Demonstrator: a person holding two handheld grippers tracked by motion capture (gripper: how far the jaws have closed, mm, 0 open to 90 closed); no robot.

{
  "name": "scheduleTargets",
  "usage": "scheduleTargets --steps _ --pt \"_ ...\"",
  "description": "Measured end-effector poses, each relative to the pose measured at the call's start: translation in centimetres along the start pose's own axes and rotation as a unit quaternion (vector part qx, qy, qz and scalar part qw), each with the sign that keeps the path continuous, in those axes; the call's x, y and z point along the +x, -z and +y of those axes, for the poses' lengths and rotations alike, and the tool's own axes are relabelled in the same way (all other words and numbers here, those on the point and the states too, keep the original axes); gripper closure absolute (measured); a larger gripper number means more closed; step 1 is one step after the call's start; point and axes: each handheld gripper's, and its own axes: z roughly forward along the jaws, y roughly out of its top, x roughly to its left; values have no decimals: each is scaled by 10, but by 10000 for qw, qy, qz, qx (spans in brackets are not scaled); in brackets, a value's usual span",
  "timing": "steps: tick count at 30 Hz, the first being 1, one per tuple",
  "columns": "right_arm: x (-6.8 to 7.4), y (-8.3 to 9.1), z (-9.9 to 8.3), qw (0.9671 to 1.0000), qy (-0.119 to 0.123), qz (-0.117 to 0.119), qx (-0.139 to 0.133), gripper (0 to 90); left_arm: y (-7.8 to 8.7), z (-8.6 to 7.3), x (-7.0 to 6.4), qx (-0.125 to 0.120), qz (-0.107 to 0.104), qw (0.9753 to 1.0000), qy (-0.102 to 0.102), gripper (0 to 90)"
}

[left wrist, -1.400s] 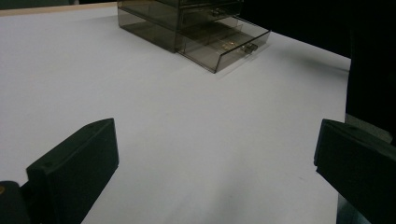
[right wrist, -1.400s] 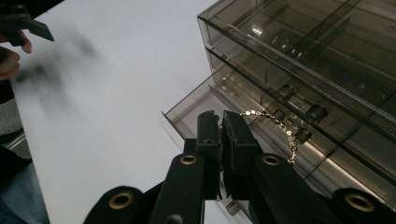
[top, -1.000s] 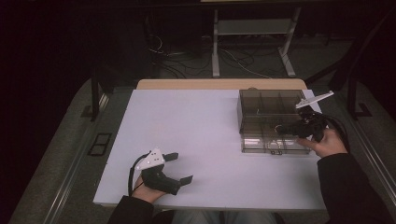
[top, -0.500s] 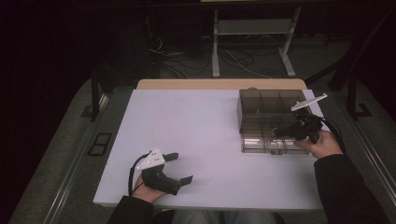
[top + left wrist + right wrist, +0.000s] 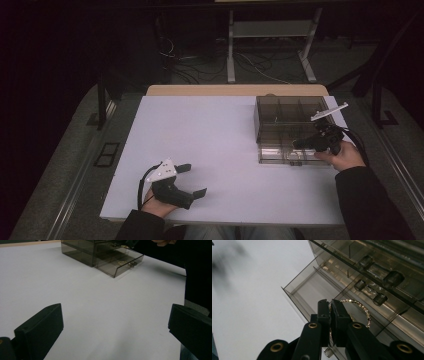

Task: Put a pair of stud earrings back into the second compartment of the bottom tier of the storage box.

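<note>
right hand-held gripper (image 5: 330, 305) pinched tight on a gold beaded bracelet (image 5: 359, 307) over the smoky acrylic organizer's open drawer (image 5: 312, 290), left hand-held gripper (image 5: 194, 180) jaws wide apart, resting on the white counter (image 5: 210, 130)

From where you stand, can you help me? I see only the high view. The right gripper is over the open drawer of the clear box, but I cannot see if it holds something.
Observer: Yes. In the right gripper view the right gripper is shut on a gold bracelet.
Operator: Is the bracelet already lying in the drawer?
Observer: It hangs from the jaws above the open drawer; I cannot tell if it touches the bottom.
Operator: And the left gripper, is it holding anything?
Observer: No. The left gripper view shows the left gripper open, with bare white table between the jaws.
</note>
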Motion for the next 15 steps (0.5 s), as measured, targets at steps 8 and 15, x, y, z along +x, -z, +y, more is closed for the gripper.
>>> scheduleTargets --steps 8,15 --pt "-5 -8 -4 9999 -83 -17 111 850 0 0 0 0 -1 10000 -1 0" --pt "-8 -16 -8 9996 -150 6 223 850 -1 0 0 0 2 10000 -4 0"
